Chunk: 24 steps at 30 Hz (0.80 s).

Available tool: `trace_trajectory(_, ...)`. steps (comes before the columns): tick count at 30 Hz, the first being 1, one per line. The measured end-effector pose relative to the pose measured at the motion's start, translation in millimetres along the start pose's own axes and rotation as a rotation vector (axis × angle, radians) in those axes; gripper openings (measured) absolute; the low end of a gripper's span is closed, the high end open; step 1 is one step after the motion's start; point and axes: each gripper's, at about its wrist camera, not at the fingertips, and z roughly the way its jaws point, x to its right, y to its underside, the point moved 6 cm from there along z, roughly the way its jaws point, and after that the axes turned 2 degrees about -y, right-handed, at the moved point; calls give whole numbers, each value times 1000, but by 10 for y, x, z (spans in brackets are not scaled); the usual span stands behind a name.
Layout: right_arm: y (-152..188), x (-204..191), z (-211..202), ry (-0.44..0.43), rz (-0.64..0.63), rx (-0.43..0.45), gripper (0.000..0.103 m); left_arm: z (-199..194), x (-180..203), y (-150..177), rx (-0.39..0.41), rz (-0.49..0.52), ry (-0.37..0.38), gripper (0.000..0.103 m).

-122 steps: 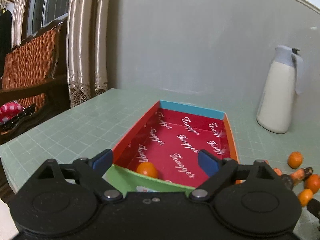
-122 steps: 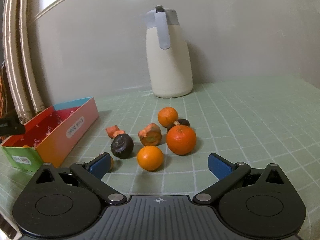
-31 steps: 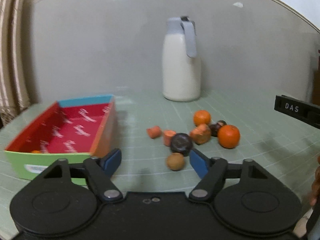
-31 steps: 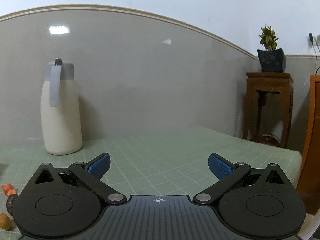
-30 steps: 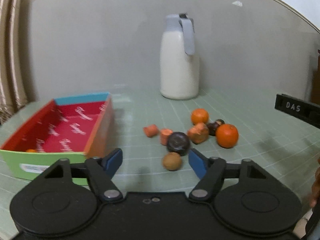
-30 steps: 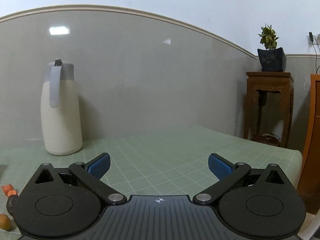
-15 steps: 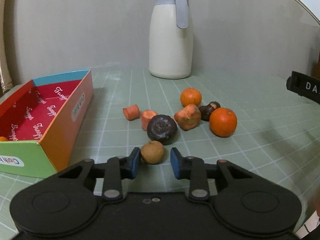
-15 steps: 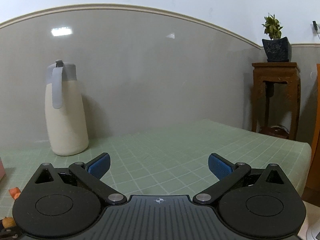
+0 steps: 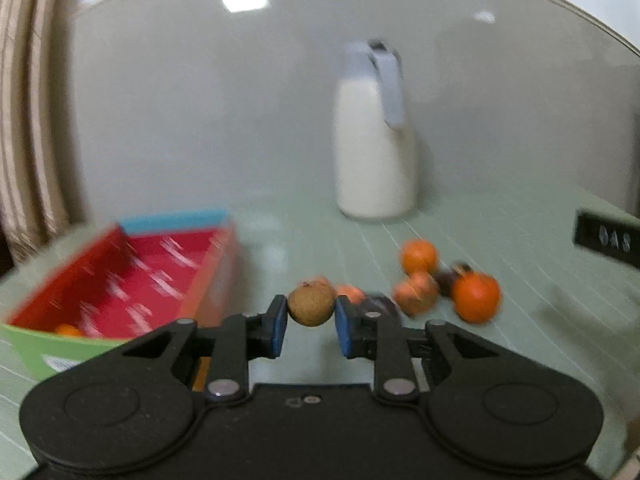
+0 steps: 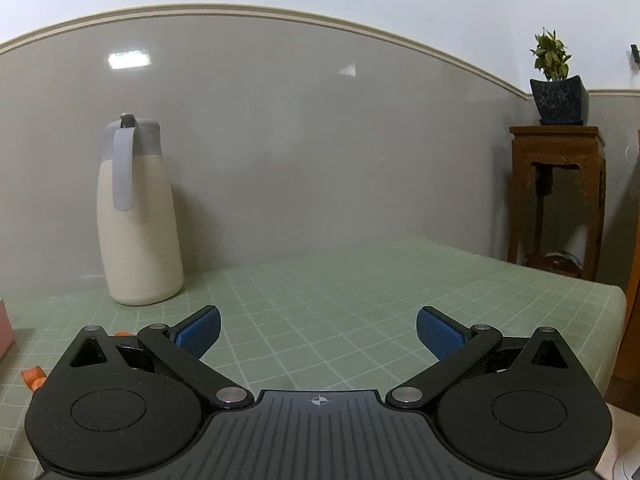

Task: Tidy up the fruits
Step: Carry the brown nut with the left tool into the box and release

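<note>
Brown fruit (image 9: 311, 305): clamped between the jaws of the left gripper (image 9: 310, 326), held above the counter (image 9: 520, 220) | red box (image 9: 120, 280): positioned left of it | right gripper (image 10: 318, 332): jaws spread apart, nothing held.

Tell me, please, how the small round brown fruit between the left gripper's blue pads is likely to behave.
The small round brown fruit looks dry and rough-skinned, so the left gripper probably grips it without slipping. Being round, it would likely roll if dropped on the green table. It seems light.

blurred white letters "das" on a black label (image 9: 608, 240), tray print unreadable
</note>
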Motion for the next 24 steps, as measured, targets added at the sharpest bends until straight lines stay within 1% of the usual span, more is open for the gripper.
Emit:
trace_trajectory(3, 17, -45, -4, -8, -8, -2, 103, -38, -212, -71, 25, -29, -66, 16)
trace_trajectory(7, 43, -151, -22, -30, -35, 3, 103, -22, -569, -116, 23, -76, -164, 16)
trace_trajectory(12, 65, -265, -24, -67, -49, -4, 103, 108, -937, -77, -51, -139, -244, 16)
trace_trajectory(19, 138, -423, 37, -152, -65, -59, 103, 238, -1264, -8, -141, -181, -307, 18)
trace_trajectory(20, 148, -443, 45, -158, -69, -65, 103, 237, -1285, 0, -144, -183, -311, 21)
trace_trajectory(21, 157, -458, 56, -164, -71, -71, 103, 219, -1302, -1, -142, -187, -322, 30)
trace_trajectory(22, 164, -471, 65, -169, -73, -77, 103, 188, -1312, 2, -139, -191, -333, 34)
trace_trajectory(23, 171, -486, 76, -175, -75, -84, 103, 175, -1321, 1, -138, -197, -337, 42)
trace_trajectory(24, 179, -503, 85, -183, -75, -94, 103, 150, -1324, -2, -133, -205, -335, 57)
